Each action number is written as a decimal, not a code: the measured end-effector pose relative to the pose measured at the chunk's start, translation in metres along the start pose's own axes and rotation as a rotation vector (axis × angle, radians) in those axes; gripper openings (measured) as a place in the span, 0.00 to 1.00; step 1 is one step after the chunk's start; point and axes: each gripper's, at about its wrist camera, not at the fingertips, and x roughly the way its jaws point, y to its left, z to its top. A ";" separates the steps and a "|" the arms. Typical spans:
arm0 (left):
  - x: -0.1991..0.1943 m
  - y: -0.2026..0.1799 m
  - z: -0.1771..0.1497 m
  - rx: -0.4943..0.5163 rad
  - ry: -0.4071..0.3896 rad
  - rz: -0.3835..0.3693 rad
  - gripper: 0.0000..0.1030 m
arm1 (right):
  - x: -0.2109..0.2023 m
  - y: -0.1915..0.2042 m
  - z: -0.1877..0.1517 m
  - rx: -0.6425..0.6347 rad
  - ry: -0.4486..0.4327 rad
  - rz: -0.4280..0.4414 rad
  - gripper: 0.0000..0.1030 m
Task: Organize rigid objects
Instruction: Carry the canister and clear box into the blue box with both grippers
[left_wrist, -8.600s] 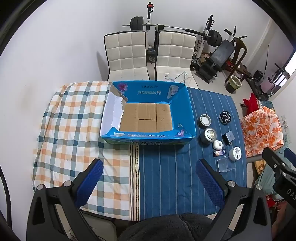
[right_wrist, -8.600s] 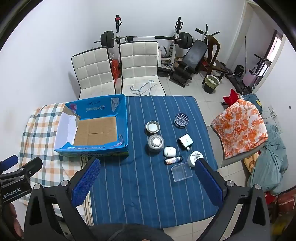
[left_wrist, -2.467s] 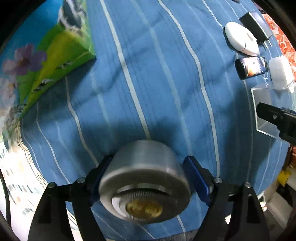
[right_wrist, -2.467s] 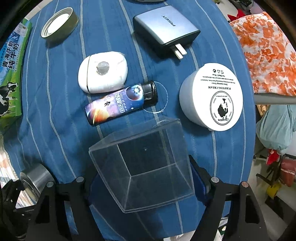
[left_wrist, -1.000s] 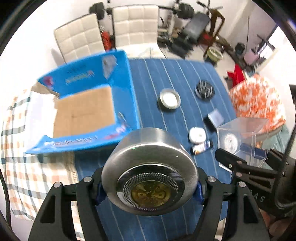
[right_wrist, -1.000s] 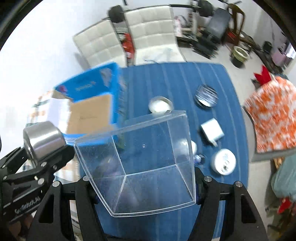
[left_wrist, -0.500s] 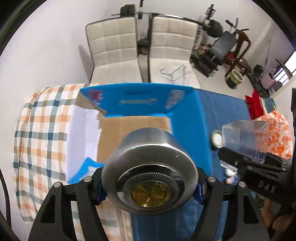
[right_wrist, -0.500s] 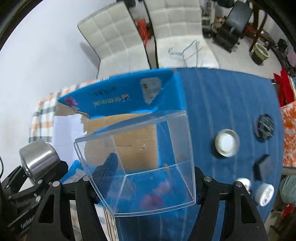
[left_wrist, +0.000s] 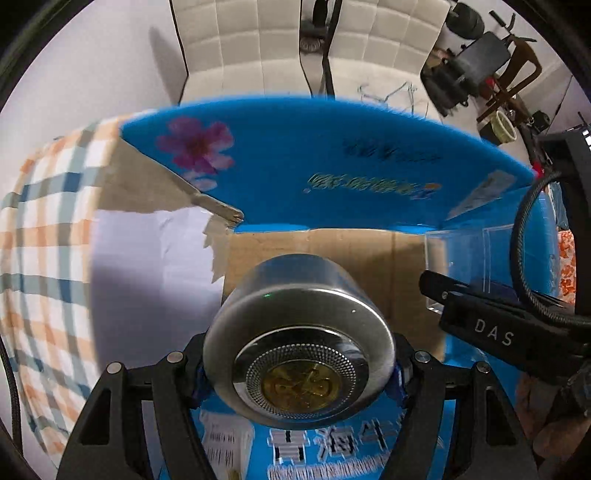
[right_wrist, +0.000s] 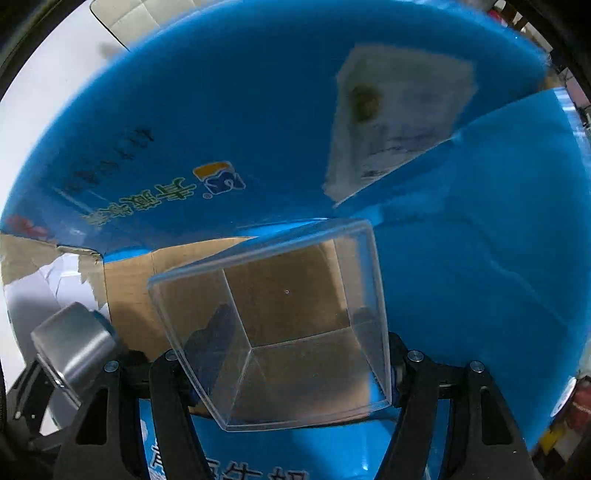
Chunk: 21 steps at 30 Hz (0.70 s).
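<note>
The silver tin (left_wrist: 299, 332) is hiding the left gripper's fingertips (left_wrist: 397, 373). Printed letters on the blue box (left_wrist: 332, 166) are blurring, and its near wall is running off the bottom edge.

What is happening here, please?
A person is tidying small things into a blue box, with a gripper in each hand. The left gripper holds a metal tin, its jaws shut on the tin's sides. The right gripper holds a clear case the same way. Both things hang over the box's cardboard floor, the tin to the left and the case to the right. Neither is set down yet.
</note>
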 end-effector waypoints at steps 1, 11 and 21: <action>0.004 0.002 -0.002 0.000 0.012 -0.005 0.67 | 0.004 0.001 0.002 0.008 0.012 0.001 0.69; 0.004 0.012 -0.013 0.015 0.118 -0.122 0.67 | 0.021 0.015 0.019 0.026 0.048 -0.034 0.81; -0.029 0.012 -0.024 0.067 0.165 -0.137 0.67 | 0.033 0.026 0.029 0.003 0.063 -0.067 0.84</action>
